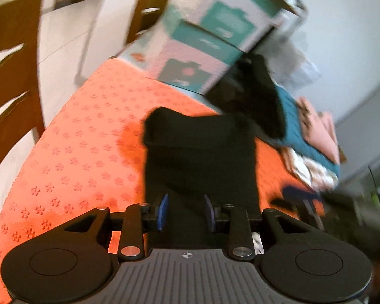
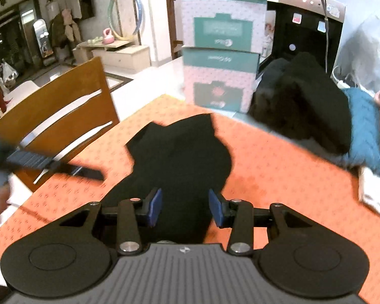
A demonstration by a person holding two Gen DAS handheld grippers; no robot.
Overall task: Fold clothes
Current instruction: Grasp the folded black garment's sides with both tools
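A black garment [image 1: 200,152] lies on the orange patterned tablecloth [image 1: 83,157]. In the left wrist view it runs from mid-table back between the blue pads of my left gripper [image 1: 186,211], whose jaws stand apart with the cloth between them. In the right wrist view the same black garment [image 2: 182,157] reaches between the pads of my right gripper [image 2: 185,206], also apart. The left gripper [image 2: 88,173] shows blurred at the left of the right wrist view. The right gripper [image 1: 304,200] shows blurred at the right of the left wrist view.
Stacked teal and pink boxes [image 2: 220,50] stand at the table's far edge. A pile of clothes, black [image 2: 304,101], teal [image 2: 364,131] and pink [image 1: 321,131], lies at the far right. A wooden chair [image 2: 58,116] stands at the left side.
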